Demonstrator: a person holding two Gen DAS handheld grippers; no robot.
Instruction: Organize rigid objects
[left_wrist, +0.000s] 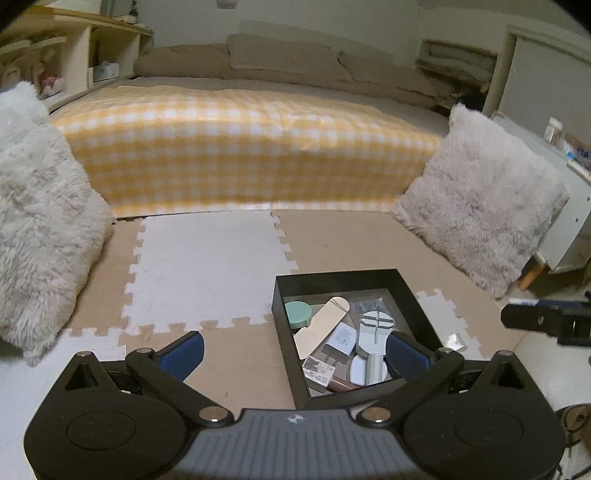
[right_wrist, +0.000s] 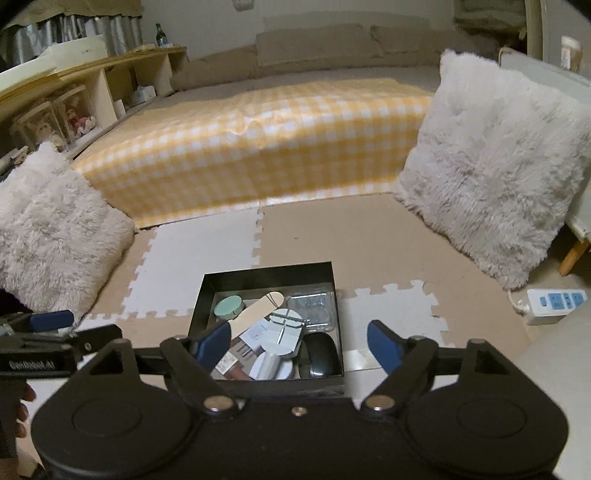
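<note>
Above the foam floor mat (right_wrist: 369, 236), the left gripper (left_wrist: 295, 350) and right gripper (right_wrist: 299, 341) are both hovering spread and empty over the black box (right_wrist: 207, 295), which is holding assorted small rigid items.

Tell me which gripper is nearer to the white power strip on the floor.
Right. The right gripper is open above the black box, with the power strip on the floor to its right. The left gripper is open on the box's other side, farther away.
</note>
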